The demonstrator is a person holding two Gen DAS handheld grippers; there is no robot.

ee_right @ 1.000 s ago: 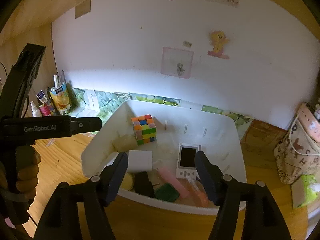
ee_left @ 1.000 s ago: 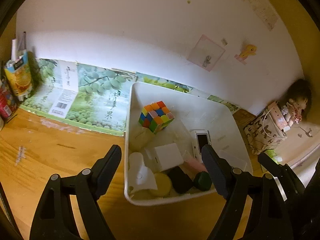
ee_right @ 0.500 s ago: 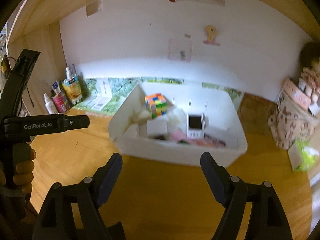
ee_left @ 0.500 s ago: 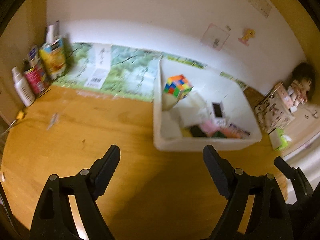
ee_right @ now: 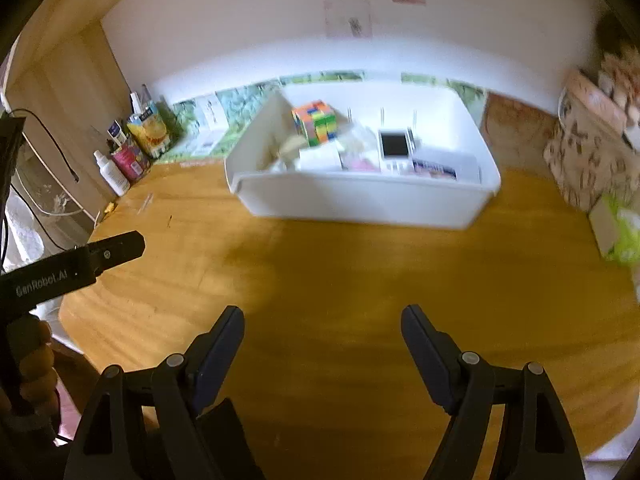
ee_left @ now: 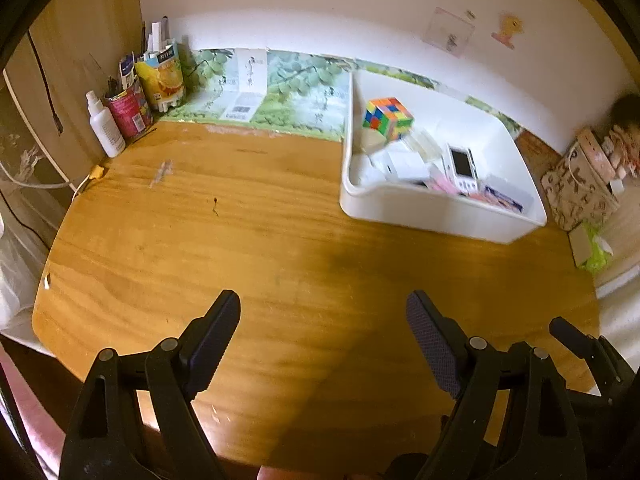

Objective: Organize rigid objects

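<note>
Both grippers, left [ee_left: 323, 312] and right [ee_right: 322, 326], hang released over the bare table [ee_left: 240, 240], nothing between their jaws. Only the right view catches the hand [ee_right: 34, 364] gripping the left tool; the bin [ee_right: 360, 200] appears in both.

"GenRobot.AI" stands in pale letters on the black bar of the left gripper [ee_right: 72, 270], at the tabletop's left edge.

The wooden surface [ee_left: 248, 240] is mostly bare up front. A white bin [ee_left: 432, 210] sits on it toward the back right, a green printed sheet [ee_left: 296, 100] lies along the wall, and a spray bottle [ee_left: 105, 126], can [ee_left: 130, 110] and juice carton [ee_left: 162, 78] crowd the back left corner.
</note>
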